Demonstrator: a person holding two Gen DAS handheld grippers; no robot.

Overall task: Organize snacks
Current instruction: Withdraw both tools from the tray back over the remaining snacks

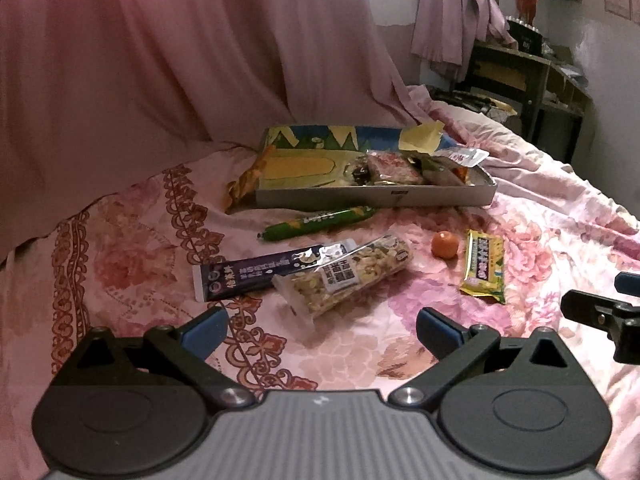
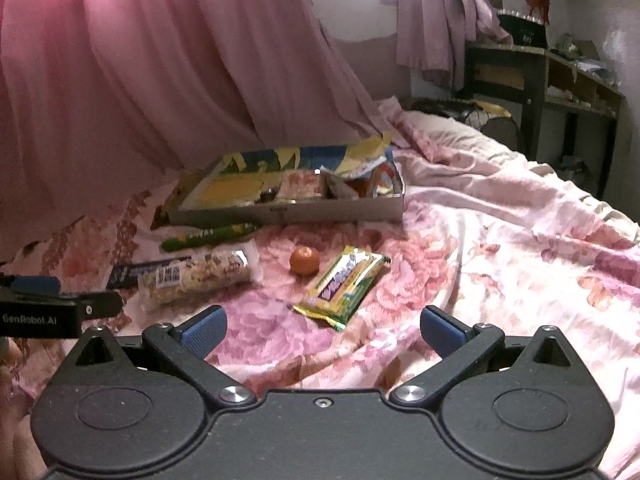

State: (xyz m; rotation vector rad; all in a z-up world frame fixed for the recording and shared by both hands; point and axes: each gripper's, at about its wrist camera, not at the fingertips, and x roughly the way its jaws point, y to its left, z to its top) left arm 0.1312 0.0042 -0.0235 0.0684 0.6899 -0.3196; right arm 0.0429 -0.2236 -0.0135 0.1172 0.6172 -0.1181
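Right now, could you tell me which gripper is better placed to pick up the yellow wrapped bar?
Probably the right gripper: it is open with the yellow wrapped bar lying just ahead between its fingers. The left gripper faces the nut bar instead.

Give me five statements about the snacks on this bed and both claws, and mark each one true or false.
1. The left claw is open and empty. True.
2. The small orange fruit sits inside the box. False: it lies on the bedspread, in front of the box.
3. The green sausage stick lies just in front of the box. True.
4. The right claw grips the yellow bar. False: it is open and empty.
5. The box is empty. False: it holds packets.
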